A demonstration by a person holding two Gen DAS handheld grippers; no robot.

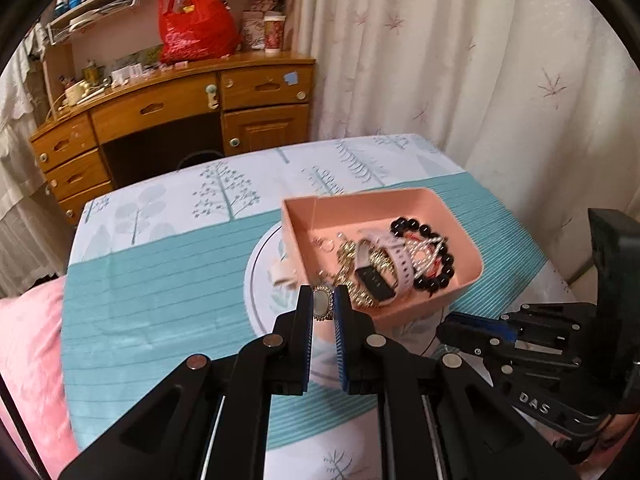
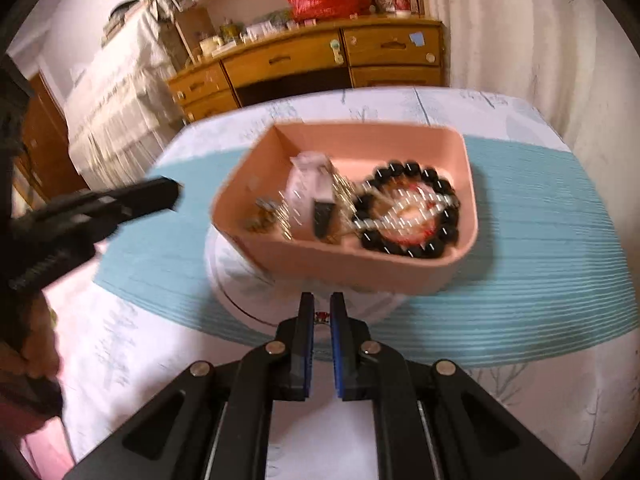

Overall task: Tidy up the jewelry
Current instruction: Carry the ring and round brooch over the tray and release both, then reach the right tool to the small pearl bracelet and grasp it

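Jewelry fills the pink tray; my left gripper pinches an oval brooch, long axis upright, just beside it. My right gripper seems clamped on something small, blurred.

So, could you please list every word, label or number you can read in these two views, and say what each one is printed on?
"DAS": raised letters on the black body of the right gripper, seen in the left wrist view.
Labels on the shelf items above the wooden desk: too small to read.
Print on the red plastic bag and the red-and-white paper cup: illegible.
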